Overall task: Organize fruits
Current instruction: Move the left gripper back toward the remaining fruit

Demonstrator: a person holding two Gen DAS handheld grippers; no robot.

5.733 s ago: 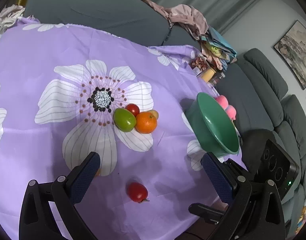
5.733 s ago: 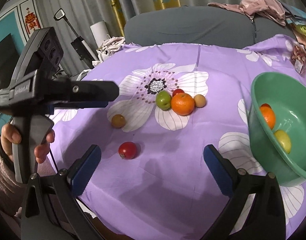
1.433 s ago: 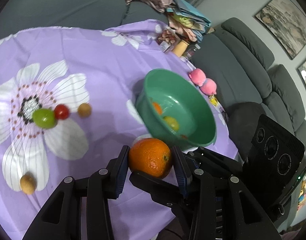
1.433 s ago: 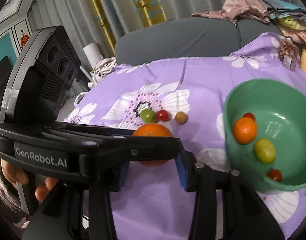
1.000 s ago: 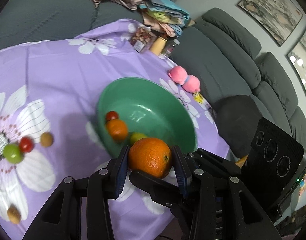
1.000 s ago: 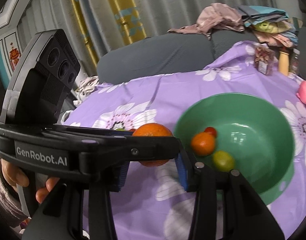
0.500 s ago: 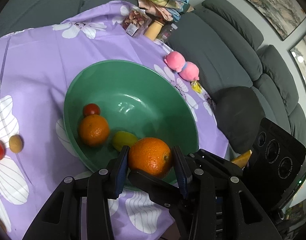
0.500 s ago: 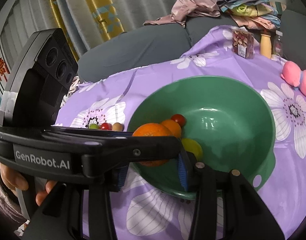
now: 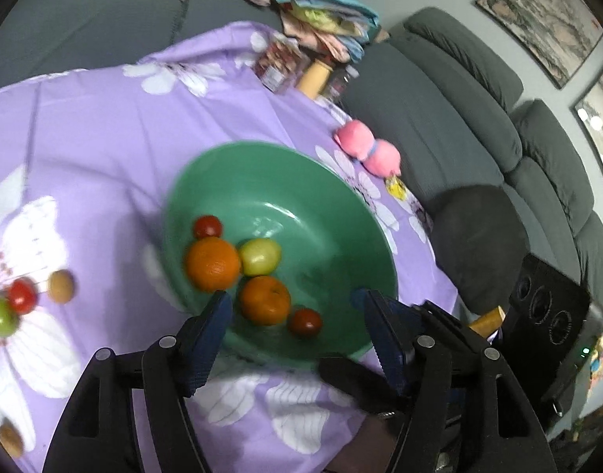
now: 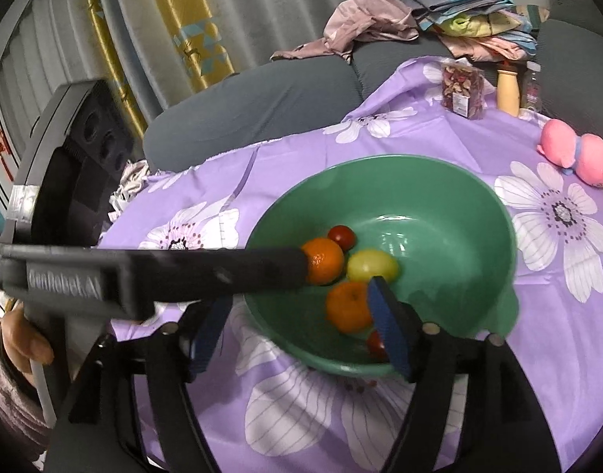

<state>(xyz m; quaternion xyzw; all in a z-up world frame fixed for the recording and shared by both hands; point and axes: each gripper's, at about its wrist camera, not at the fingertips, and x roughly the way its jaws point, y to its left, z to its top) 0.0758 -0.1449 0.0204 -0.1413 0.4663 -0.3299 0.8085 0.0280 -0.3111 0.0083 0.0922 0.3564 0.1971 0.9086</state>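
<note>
A green bowl sits on the purple flowered cloth. In it lie two oranges, a yellow-green fruit and two red tomatoes. My left gripper hangs over the bowl's near rim with its jaws opening; the nearer orange lies loose below them, untouched by the pads. My right gripper is also opening over the near rim, nothing pressed between its pads. The left gripper's body crosses the right wrist view.
On the cloth left of the bowl lie a green apple, a red tomato and two small brown fruits. A pink plush toy, jars and a grey sofa stand beyond. A hand holds the left gripper.
Both grippers' jaws have spread apart. The orange has left the left gripper and now lies in the bowl. A second red tomato has appeared in the bowl beside it.
</note>
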